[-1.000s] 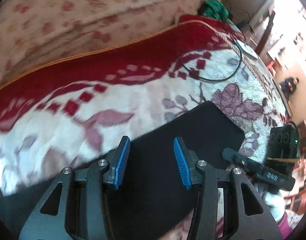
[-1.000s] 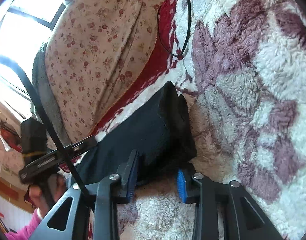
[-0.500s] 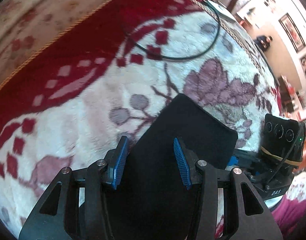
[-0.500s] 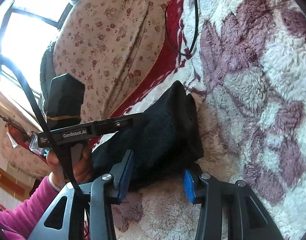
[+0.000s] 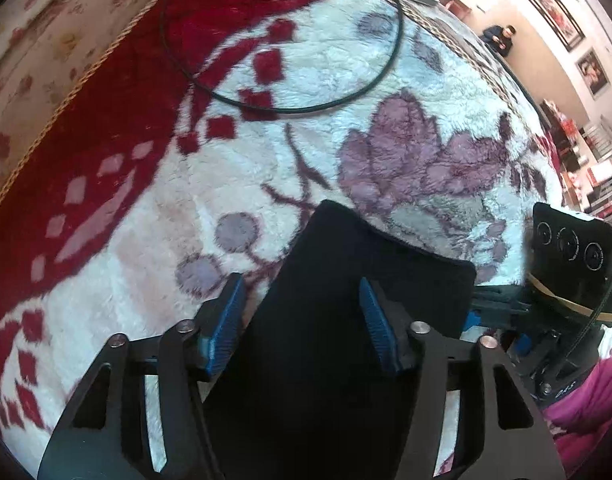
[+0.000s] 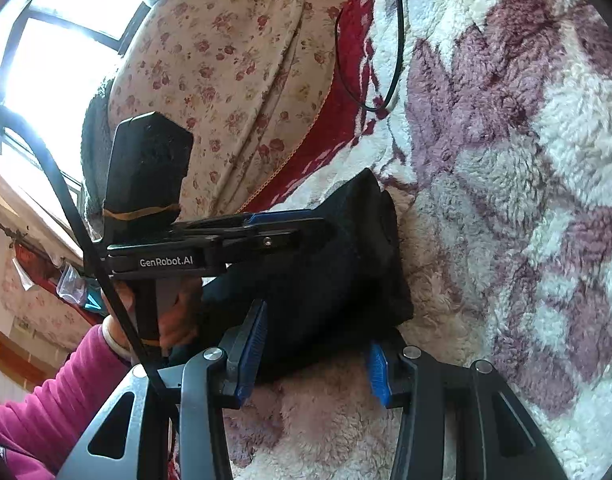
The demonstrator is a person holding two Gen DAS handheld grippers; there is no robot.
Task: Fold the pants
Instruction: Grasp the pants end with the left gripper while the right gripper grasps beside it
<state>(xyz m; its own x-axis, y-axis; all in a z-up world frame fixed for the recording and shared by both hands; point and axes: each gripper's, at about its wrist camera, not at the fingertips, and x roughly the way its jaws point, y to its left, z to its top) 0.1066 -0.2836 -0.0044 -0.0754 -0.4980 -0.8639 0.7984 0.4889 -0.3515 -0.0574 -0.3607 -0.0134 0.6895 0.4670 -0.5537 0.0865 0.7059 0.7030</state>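
Progress: I judge the folding mostly done; the pants (image 5: pixel 370 280) already lie as a compact dark bundle, its far end squared off toward 12 o'clock from my left gripper (image 5: pixel 299 320)
Remaining: perhaps one last fold or a pat to flatten; I cannot tell which
Left gripper: jaws wide, straddling the bundle from above, gripping nothing
Right gripper (image 6: pixel 312 350): jaws wide, low at the bundle's edge; whether it pinches cloth I cannot tell
Pants: black, soft, matte, several layers thick at the edge
Blanket (image 5: pixel 346 80): fluffy pile, white with mauve flowers, red border
Cable (image 5: pixel 386 76): thin black loop at 12 o'clock, well apart
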